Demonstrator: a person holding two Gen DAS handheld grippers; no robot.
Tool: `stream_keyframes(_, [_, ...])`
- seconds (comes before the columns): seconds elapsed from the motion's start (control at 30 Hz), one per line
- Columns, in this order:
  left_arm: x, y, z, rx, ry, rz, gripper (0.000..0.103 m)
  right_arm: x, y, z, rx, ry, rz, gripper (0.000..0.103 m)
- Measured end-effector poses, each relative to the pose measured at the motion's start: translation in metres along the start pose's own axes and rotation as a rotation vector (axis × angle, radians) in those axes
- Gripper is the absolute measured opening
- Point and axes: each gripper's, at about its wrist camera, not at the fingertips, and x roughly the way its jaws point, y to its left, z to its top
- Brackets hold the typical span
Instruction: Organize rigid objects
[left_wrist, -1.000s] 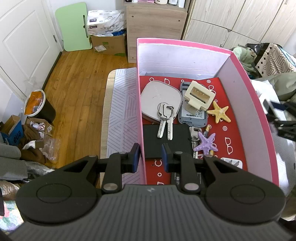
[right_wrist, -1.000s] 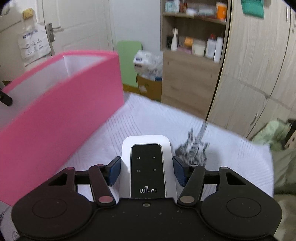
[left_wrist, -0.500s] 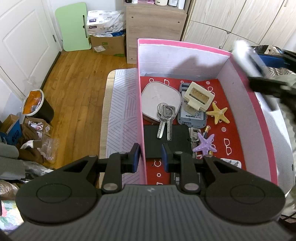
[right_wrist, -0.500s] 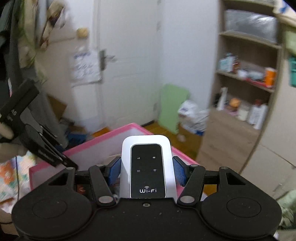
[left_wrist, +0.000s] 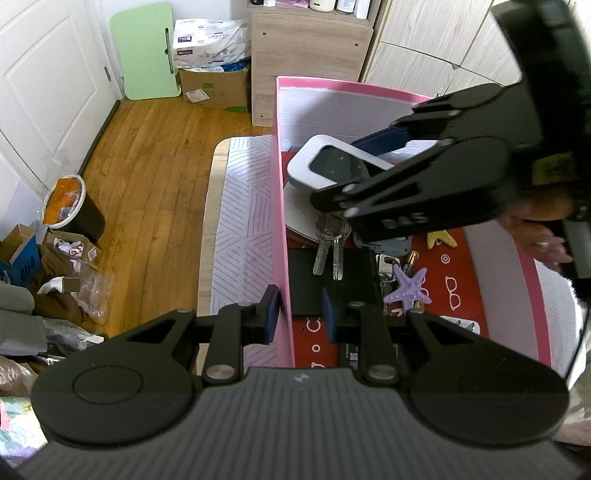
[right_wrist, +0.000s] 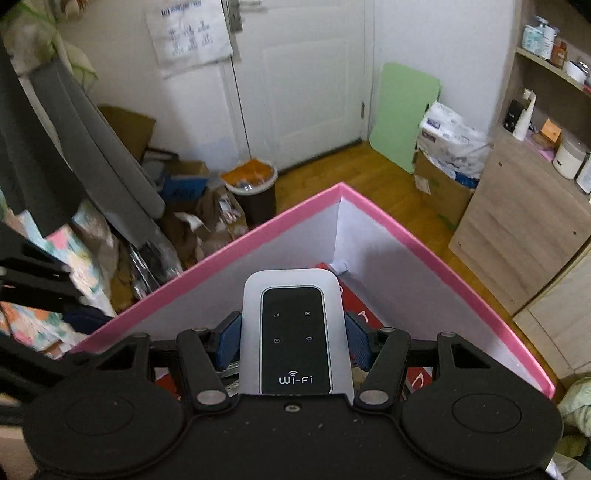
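Observation:
A pink box (left_wrist: 369, 110) with a red patterned floor holds keys (left_wrist: 327, 247), a purple starfish (left_wrist: 406, 288), a yellow starfish (left_wrist: 441, 238), a black flat item (left_wrist: 332, 284) and a white oval device (left_wrist: 299, 218). My right gripper (left_wrist: 354, 170) hovers over the box's far half, shut on a white Wi-Fi router (left_wrist: 325, 166) with a black face. In the right wrist view the router (right_wrist: 291, 295) sits between the right gripper's (right_wrist: 293, 339) blue pads, pointing at a corner of the box (right_wrist: 258, 247). My left gripper (left_wrist: 300, 314) straddles the near left wall, jaws narrowly apart, the right pad clear of the wall.
The box rests on a white striped cloth (left_wrist: 240, 221) beside a wooden floor. A bin (left_wrist: 68, 206) and clutter lie at the left. A wooden cabinet (left_wrist: 310, 55) and a green board (left_wrist: 147, 48) stand behind. A person's hand (left_wrist: 539, 225) holds the right gripper.
My right gripper has swung with the router from the cloth beside the box, up over the rim, to above the box's inside. The left gripper has kept still.

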Motion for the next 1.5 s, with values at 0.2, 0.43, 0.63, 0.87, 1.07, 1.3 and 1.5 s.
stream_keyframes(0.2, [0.0, 0.001, -0.001, -0.003, -0.003, -0.002, 0.022, 0.003, -0.006, 0.002, 0.041, -0.018, -0.033, 0.066])
stream_keyframes(0.43, [-0.001, 0.003, -0.001, -0.01, -0.007, -0.016, 0.022, -0.047, -0.013, -0.023, 0.144, -0.141, 0.012, 0.07])
stream_keyframes(0.63, [-0.002, 0.003, -0.003, 0.003, -0.013, -0.018, 0.022, -0.084, -0.007, -0.059, 0.2, -0.222, 0.014, 0.07])
stream_keyframes(0.87, [-0.001, 0.003, -0.002, 0.008, -0.012, -0.019, 0.022, -0.096, 0.003, -0.075, 0.224, -0.291, -0.028, 0.071])
stream_keyframes(1.07, [-0.003, -0.001, -0.007, 0.018, -0.03, -0.01, 0.022, -0.099, 0.012, -0.084, 0.25, -0.317, -0.068, 0.072])
stream_keyframes(1.3, [-0.011, -0.001, -0.012, -0.002, -0.046, -0.012, 0.025, -0.108, 0.021, -0.095, 0.243, -0.332, -0.122, 0.072])
stream_keyframes(1.5, [-0.027, -0.013, -0.021, 0.002, -0.056, -0.013, 0.046, -0.117, 0.026, -0.102, 0.257, -0.348, -0.116, 0.073])
